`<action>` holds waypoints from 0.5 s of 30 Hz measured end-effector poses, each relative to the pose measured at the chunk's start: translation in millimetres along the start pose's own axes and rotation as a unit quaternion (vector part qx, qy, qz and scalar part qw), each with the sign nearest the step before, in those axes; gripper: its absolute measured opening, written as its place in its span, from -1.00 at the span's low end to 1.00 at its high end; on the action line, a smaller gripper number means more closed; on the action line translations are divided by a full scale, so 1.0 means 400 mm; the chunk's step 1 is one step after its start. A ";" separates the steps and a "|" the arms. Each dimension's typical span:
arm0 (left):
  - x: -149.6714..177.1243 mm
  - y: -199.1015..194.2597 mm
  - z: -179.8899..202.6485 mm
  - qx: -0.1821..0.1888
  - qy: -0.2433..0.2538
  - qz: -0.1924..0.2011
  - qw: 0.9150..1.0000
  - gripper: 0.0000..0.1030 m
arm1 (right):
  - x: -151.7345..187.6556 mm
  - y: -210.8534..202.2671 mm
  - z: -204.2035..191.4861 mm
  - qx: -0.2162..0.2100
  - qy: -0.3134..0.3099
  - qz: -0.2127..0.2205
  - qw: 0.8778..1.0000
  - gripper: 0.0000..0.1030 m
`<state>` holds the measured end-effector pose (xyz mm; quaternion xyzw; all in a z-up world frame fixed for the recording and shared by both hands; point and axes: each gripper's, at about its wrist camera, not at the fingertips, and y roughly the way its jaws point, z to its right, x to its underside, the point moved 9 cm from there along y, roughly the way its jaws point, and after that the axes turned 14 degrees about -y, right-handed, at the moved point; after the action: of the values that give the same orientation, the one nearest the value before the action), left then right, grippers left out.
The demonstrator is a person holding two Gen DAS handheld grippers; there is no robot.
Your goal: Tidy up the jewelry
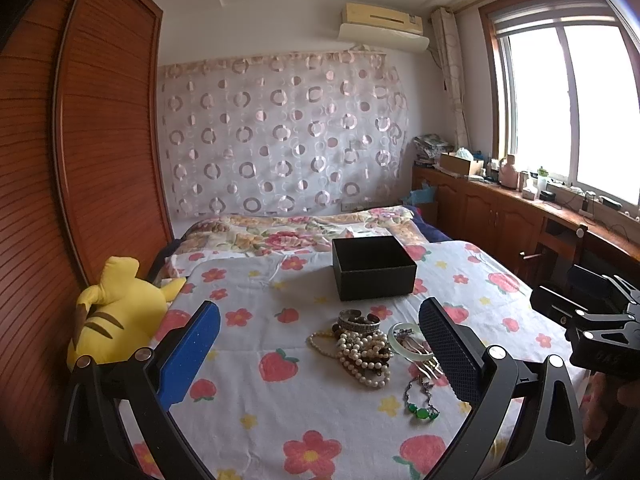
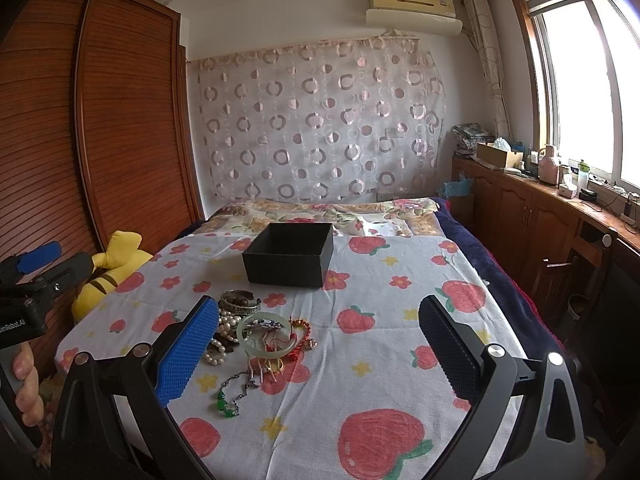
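Observation:
An open black box point(image 1: 374, 266) point(image 2: 289, 254) stands on the flowered bedspread. In front of it lies a jewelry pile: pearl necklaces point(image 1: 362, 354) point(image 2: 218, 338), a silver bangle point(image 1: 358, 320) point(image 2: 239, 300), a pale jade bangle point(image 1: 408, 340) point(image 2: 262, 334), a red cord bracelet point(image 2: 300, 330) and a green-stone necklace point(image 1: 420, 410) point(image 2: 228, 400). My left gripper point(image 1: 320, 344) is open and empty, above the bed near the pile. My right gripper point(image 2: 320, 344) is open and empty, with the pile by its left finger.
A yellow plush toy point(image 1: 116, 316) point(image 2: 108, 276) lies at the bed's left edge beside a wooden wardrobe point(image 1: 100, 140). A wooden cabinet point(image 2: 520, 208) with clutter runs under the window on the right. A folded floral quilt point(image 1: 300, 232) lies behind the box.

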<state>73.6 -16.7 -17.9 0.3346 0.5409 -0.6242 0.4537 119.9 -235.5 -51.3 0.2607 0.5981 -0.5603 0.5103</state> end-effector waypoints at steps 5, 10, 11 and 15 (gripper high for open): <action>-0.003 -0.001 0.003 0.000 0.000 0.000 1.000 0.87 | 0.000 0.000 0.001 0.000 0.000 0.000 1.000 0.96; -0.002 -0.001 0.003 -0.001 0.000 -0.001 1.000 0.87 | 0.000 -0.001 0.001 0.000 0.000 0.001 1.000 0.96; -0.002 -0.001 0.003 0.000 0.000 -0.001 1.000 0.87 | 0.000 -0.001 0.000 0.000 0.000 0.000 1.000 0.96; -0.001 -0.001 0.002 0.000 0.001 0.000 1.000 0.87 | -0.001 -0.001 0.000 0.000 0.000 0.002 1.000 0.96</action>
<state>73.5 -17.3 -17.5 0.3348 0.5414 -0.6240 0.4532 119.6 -235.4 -50.6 0.2618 0.5981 -0.5591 0.5110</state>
